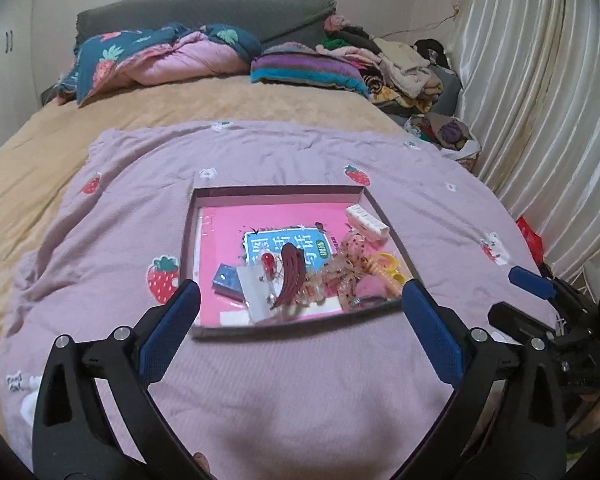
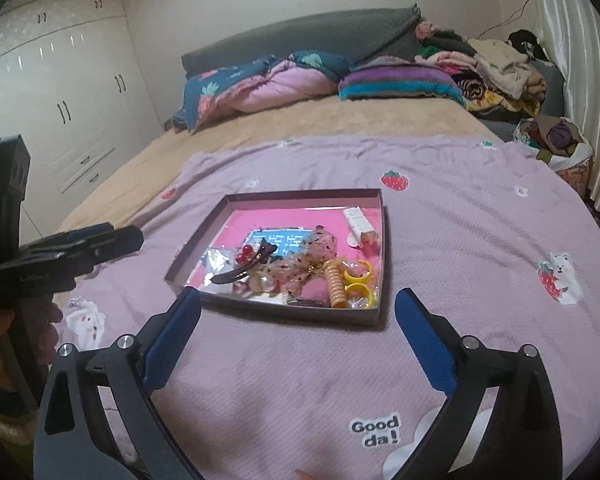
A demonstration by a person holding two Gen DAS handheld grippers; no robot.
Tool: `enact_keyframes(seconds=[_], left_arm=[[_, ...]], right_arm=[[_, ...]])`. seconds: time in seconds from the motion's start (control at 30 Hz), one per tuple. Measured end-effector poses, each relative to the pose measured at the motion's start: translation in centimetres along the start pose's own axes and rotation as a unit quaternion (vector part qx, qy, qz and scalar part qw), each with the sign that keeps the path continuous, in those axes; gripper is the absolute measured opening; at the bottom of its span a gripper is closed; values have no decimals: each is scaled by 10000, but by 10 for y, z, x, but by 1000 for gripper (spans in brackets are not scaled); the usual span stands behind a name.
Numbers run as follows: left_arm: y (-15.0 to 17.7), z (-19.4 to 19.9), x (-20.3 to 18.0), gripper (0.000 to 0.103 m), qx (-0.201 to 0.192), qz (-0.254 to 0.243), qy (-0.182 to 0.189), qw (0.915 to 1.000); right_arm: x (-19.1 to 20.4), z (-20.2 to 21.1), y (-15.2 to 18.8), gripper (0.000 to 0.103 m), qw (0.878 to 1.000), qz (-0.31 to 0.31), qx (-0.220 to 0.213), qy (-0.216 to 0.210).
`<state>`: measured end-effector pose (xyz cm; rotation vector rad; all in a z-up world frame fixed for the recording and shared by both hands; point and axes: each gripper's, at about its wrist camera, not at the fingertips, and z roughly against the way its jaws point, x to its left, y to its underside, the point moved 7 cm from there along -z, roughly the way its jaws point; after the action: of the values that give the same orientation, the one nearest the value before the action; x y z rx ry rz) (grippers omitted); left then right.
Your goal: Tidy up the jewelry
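Nearest the lens, low in both frames, the left tool (image 1: 300,312) and the right tool (image 2: 298,312) each stand spread wide with nothing between their blue pads. Both hover above the lilac strawberry blanket (image 1: 120,216), just short of the near wall of the shallow grey box (image 1: 228,330).

The box sits at the centre of each frame, lined with a pink sheet. The jewelry is heaped toward its near right part. In the left view a dark red hair clip (image 1: 290,276) lies at the centre of the pile, with a red cherry charm (image 1: 267,261) touching its left side and a small blue card (image 1: 225,278) left of that. A speckled pink scrunchie (image 1: 350,258) lies to the right, beside yellow rings (image 1: 392,266). In the right view a ribbed orange spiral piece (image 2: 336,286) lies at the lower right of the box. A white tube (image 1: 366,218) rests in the far right corner.

The sorting looks barely begun, since the pieces overlap. A clean start would likely be the hair clip: it lies on top, so narrowing the pads across its thin body should avoid dragging the scrunchie along. The soft bedding will give, so a shallow, level approach seems wise.

Beyond the box, at the top of each frame, lie the tan bed sheet (image 1: 40,152), rolled quilts and a dark headboard.
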<state>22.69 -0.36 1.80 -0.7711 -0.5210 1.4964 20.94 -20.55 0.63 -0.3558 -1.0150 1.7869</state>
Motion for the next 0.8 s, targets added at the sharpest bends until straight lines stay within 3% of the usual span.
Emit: enact_keyframes(seconds=[0.47, 0.8], left_arm=[[40, 37, 11, 94, -269, 137, -189, 9994], [83, 33, 19, 94, -153, 204, -211, 9995]], right_arm=[[19, 41, 33, 98, 9993, 123, -348, 40], [28, 44, 60, 98, 9989, 112, -419, 154]])
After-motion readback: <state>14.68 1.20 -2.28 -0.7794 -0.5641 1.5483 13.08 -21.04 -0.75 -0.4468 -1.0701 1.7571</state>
